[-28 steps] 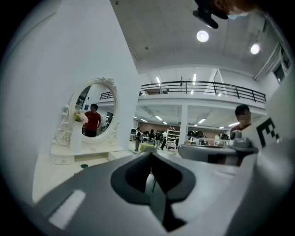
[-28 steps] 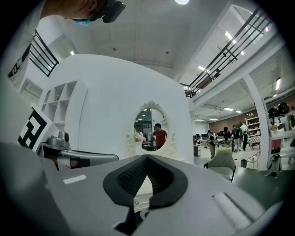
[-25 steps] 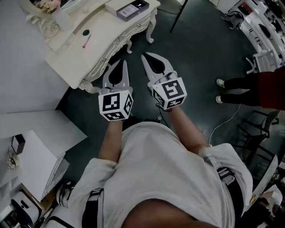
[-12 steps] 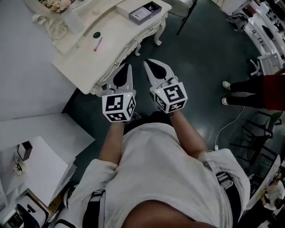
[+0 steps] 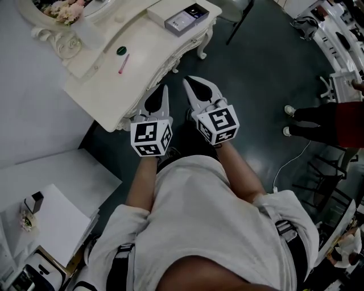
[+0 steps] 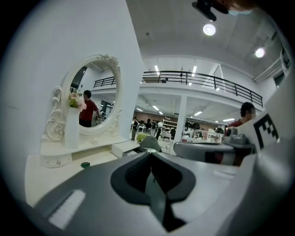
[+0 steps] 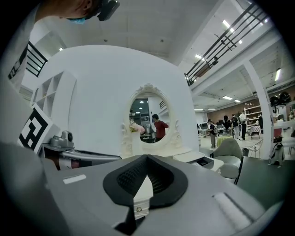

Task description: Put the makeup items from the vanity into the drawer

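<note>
The cream vanity [image 5: 94, 91] stands at the upper left of the head view. On its top lie a pink stick [image 5: 123, 63], a small green round pot [image 5: 120, 50] and a grey palette box [image 5: 185, 18] on a white case. My left gripper [image 5: 164, 89] and right gripper [image 5: 190, 82] hover side by side just off the vanity's front edge, over the dark floor. Both are shut with nothing in them. In the left gripper view the shut gripper [image 6: 151, 171] points over the vanity top toward the green pot [image 6: 85, 164] and the oval mirror [image 6: 94, 99]. The right gripper [image 7: 146, 160] faces the mirror [image 7: 149, 120].
A person in dark trousers and a red top [image 5: 327, 120] stands at the right. A white cable [image 5: 287, 162] trails on the floor. White furniture [image 5: 51, 213] fills the lower left. A flower vase [image 5: 62, 12] stands by the mirror. A chair [image 7: 228, 154] is beyond the vanity.
The vanity has slid lower and nearer in the head view, showing more of its top. Both grippers keep the same shut pose side by side.
</note>
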Demonstrator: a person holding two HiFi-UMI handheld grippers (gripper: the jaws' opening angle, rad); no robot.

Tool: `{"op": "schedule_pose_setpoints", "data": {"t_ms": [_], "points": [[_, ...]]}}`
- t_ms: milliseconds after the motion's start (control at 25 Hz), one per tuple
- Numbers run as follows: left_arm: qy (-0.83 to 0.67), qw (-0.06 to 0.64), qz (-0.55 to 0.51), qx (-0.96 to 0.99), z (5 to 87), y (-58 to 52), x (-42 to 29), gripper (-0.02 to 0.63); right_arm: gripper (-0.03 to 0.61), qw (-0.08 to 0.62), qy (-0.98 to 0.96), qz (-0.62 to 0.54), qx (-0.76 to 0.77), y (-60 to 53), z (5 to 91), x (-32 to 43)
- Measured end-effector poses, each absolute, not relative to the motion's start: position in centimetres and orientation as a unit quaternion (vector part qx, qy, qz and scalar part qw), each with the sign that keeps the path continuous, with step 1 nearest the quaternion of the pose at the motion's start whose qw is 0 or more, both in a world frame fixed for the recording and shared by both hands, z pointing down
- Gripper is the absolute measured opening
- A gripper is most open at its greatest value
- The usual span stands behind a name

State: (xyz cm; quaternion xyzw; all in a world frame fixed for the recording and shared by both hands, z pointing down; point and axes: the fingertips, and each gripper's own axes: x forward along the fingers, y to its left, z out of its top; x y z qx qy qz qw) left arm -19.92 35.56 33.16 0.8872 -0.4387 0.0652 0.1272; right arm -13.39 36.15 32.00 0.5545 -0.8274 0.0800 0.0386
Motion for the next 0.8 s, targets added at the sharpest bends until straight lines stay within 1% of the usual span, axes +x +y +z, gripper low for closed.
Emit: {"op": "schedule_pose_setpoints", "data": {"t_ms": [360, 600, 800], "points": [[-0.466, 0.133, 0.102, 0.869, 34.9, 24.6, -17.3, 0.003, -0.002, 0.06, -0.853, 0.102, 0.508, 25.2, 34.0, -10.9], [-0.477, 0.141, 0.165, 0.852, 38.2, 18.4, -15.7, 0.003, -0.001, 0.088, -0.876, 0.123, 0.458, 18.8, 36.7, -9.5], [-0.474, 0.155, 0.216, 0.839, 40.8, 15.6, -15.3, 0.003, -0.002, 0.107, -0.895, 0.135, 0.411, 15.1, 38.6, -9.1]]}}
